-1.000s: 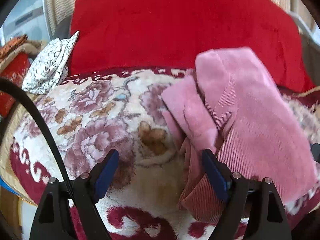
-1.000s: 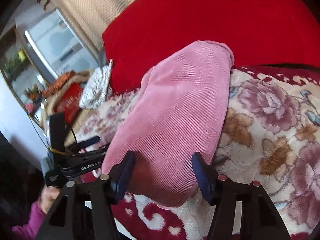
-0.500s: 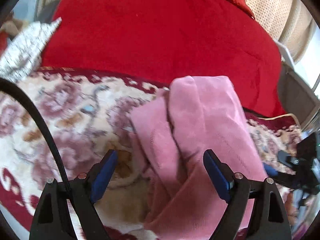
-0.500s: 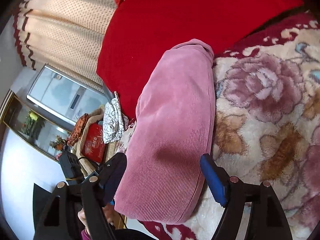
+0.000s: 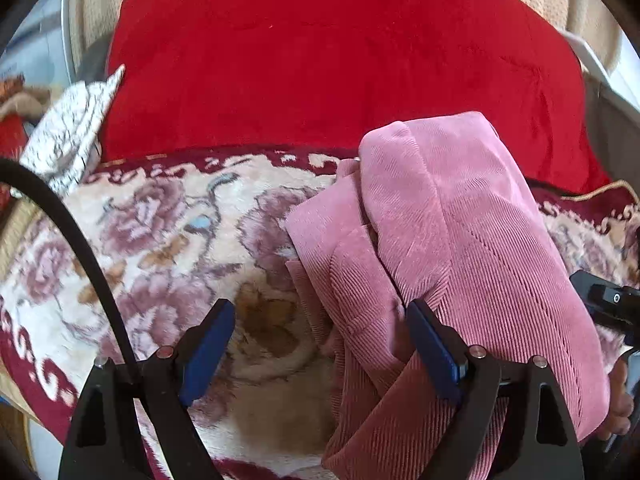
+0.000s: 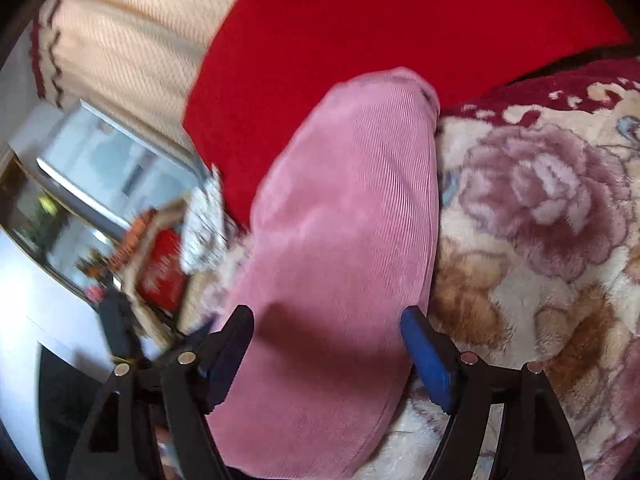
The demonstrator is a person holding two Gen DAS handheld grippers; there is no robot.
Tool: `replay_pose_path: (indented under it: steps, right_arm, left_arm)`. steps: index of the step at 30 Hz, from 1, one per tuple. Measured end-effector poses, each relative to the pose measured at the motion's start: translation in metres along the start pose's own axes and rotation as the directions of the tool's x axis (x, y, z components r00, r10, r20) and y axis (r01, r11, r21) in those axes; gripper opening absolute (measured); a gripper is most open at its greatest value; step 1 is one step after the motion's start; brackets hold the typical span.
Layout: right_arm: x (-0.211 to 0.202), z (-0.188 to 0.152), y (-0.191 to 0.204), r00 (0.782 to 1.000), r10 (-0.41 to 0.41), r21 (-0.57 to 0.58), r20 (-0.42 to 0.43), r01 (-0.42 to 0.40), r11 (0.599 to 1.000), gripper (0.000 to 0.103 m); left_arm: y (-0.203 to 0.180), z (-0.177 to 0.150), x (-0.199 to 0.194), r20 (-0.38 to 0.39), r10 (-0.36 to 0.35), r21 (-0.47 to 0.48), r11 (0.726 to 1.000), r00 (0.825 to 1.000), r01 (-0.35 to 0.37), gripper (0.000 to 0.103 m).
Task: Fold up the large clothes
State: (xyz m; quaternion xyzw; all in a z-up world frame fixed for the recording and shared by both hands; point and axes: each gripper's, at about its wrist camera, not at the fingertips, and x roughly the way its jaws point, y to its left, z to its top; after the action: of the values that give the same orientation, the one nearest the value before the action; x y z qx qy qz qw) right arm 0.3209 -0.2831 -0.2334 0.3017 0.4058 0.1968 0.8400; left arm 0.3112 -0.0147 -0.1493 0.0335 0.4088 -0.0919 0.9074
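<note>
A pink corduroy garment lies folded in a long bundle on a floral blanket. It also shows in the right wrist view. My left gripper is open and empty, low over the garment's left edge, its right finger on the cloth. My right gripper is open and empty, its jaws straddling the near end of the bundle. Part of the right gripper shows at the right edge of the left wrist view.
A big red cushion stands behind the garment. A white patterned cloth lies at the far left. The floral blanket spreads to the right of the bundle. A cabinet with glass stands far left.
Both grippers stay open. The left wrist view has swung back left and lower toward the garment's left edge. The right wrist view shifted slightly and is blurred by motion.
</note>
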Motion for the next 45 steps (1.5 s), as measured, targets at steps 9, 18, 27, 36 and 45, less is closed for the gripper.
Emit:
replay_pose_path:
  steps: [9,18,27,36,45]
  right_arm:
    - [-0.032,-0.005,0.03,0.984,-0.024,-0.174,0.176,0.055,0.983,0.074]
    - [0.002,-0.008,0.041,0.992,-0.114,-0.268,0.049,0.123,0.956,0.032]
    - [0.003,0.007,0.032,0.998,-0.059,-0.206,0.022,0.063,0.977,0.034]
    - [0.013,0.069,0.014,0.994,-0.059,-0.13,0.096,0.071,0.989,0.035]
    - [0.064,0.086,-0.006,0.996,-0.087,-0.11,0.021,0.089,0.99,0.034]
  left_arm:
    - [-0.004,0.0,-0.006,0.041,0.063,0.038,0.997,0.997,-0.065,0.088]
    - [-0.005,0.001,0.001,0.038,0.119,0.048,0.992,0.992,-0.12,0.088]
    - [0.008,0.019,0.004,0.004,0.053,-0.063,0.997,0.999,-0.052,0.088]
    - [-0.019,0.066,0.019,-0.015,0.087,0.014,0.996,0.996,-0.087,0.088]
    - [-0.017,0.056,0.058,-0.143,0.078,-0.009,0.997,0.987,-0.08,0.09]
